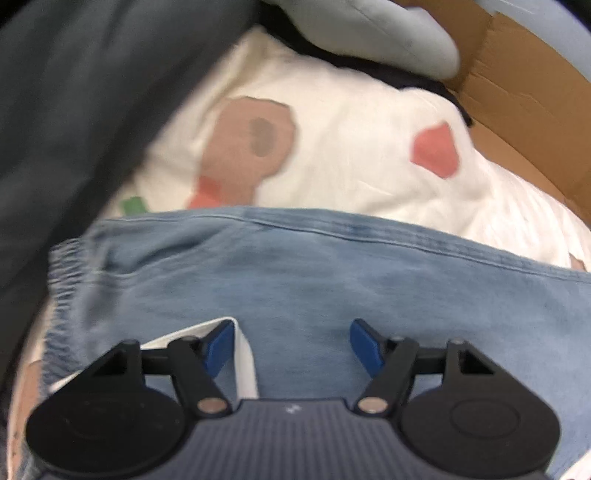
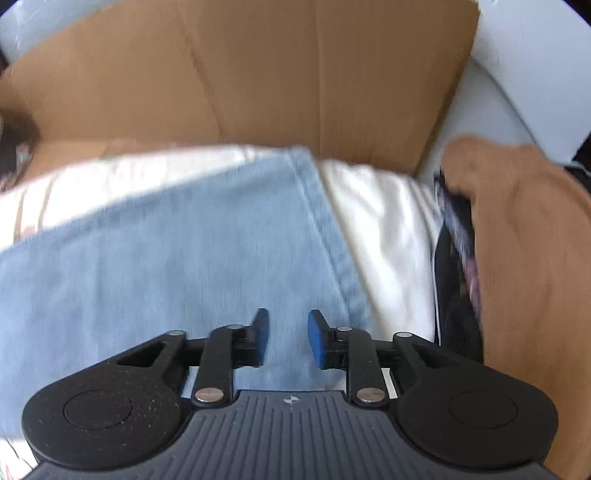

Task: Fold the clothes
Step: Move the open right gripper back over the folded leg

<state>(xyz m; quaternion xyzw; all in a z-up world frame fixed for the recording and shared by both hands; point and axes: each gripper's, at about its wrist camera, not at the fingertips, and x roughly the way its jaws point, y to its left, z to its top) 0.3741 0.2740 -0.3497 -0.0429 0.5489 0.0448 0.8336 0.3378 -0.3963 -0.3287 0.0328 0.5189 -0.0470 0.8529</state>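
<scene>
A light blue denim garment [image 1: 303, 280] with an elastic waistband at its left edge lies spread over a white sheet [image 1: 351, 155] printed with brown and red shapes. My left gripper [image 1: 291, 345] hovers just over the denim, open wide, with nothing between its blue pads; a white strip lies by its left finger. In the right wrist view the same denim [image 2: 166, 251] fills the lower left, its seamed edge running down the middle. My right gripper [image 2: 287, 338] is open by a narrower gap above that denim near the seam, holding nothing.
A brown cardboard sheet [image 2: 258, 74] stands behind the white sheet. A dark grey cloth [image 1: 74, 110] fills the left of the left wrist view, and a pale blue cloth [image 1: 388, 33] lies at the top. An orange-brown garment [image 2: 528, 240] and a dark patterned one [image 2: 458, 258] lie right.
</scene>
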